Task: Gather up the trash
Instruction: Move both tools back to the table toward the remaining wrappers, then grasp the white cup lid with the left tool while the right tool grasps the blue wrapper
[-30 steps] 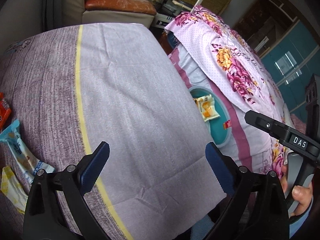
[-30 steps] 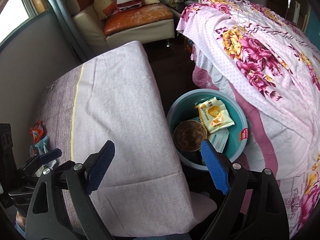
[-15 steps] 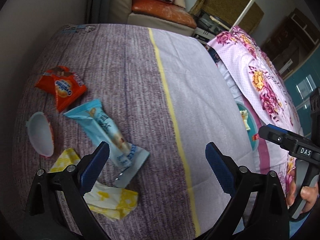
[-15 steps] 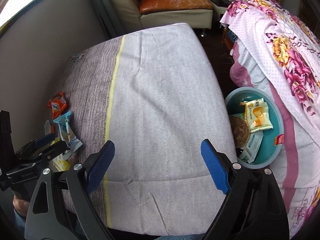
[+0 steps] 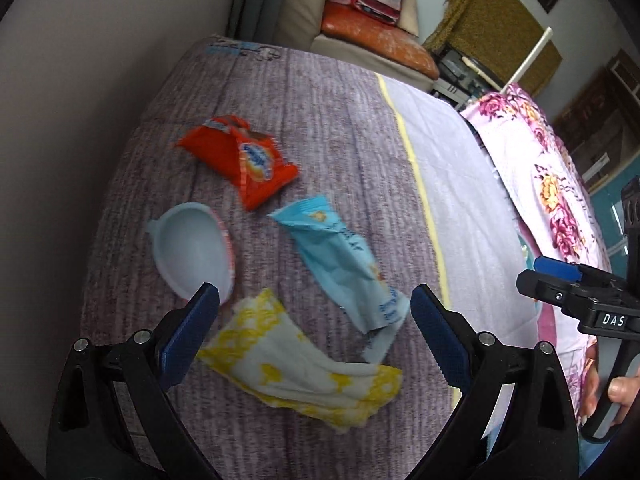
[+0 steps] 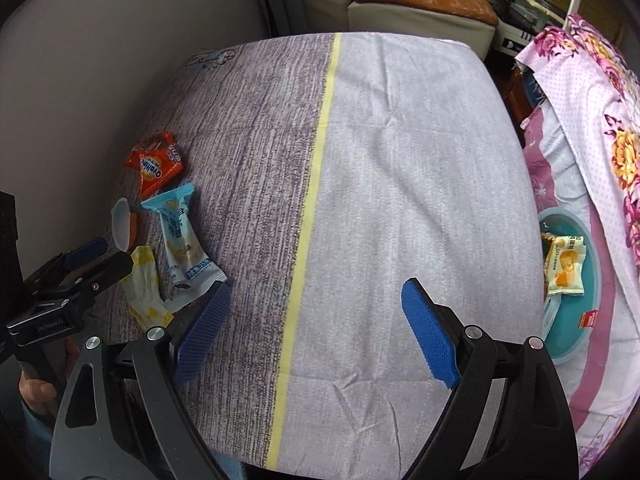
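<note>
Partly hidden at three o'clock behind the desk point(image 6: 400, 160) edge, the teal bin point(image 6: 576, 332) is cut off; both grippers' fingers stand apart, empty.

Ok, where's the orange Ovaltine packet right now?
The orange Ovaltine packet lies on the darker, left part of the tablecloth, furthest from the left gripper, just beyond the white plastic cup and the blue wrapper.

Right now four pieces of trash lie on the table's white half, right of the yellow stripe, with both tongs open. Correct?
Not quite. The orange packet, blue wrapper, yellow wrapper and white lid lie on the grey half, left of the yellow stripe, as the right wrist view shows. Both tongs are open.
</note>
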